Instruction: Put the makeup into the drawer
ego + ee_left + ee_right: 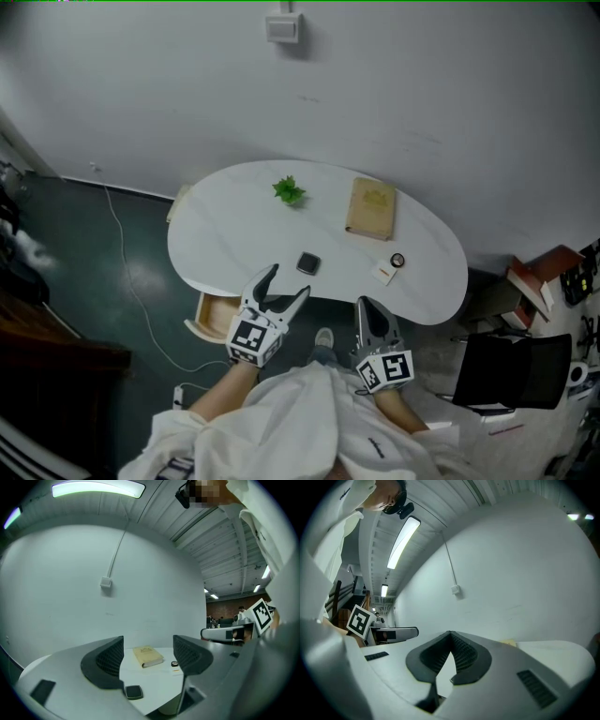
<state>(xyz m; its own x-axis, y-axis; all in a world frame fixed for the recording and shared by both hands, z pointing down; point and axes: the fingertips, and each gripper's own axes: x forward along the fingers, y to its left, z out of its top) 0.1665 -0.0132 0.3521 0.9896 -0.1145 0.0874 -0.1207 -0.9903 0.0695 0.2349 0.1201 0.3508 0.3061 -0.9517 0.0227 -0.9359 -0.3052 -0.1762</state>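
Just short of the compact [307, 263] the left tongs [289, 281] stand apart, empty. Right of it, the right tongs [366, 309] are together.

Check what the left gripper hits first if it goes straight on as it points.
Likely the small dark compact, lying on the white table just ahead of the open jaws of the left gripper. Height is unclear: it may skim over it toward the book.

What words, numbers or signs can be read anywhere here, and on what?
No text here can be read.
Book: cover print too blurred to read.
Card: too small to read.
Left cube and right cube: black-and-white square patterns, no letters.
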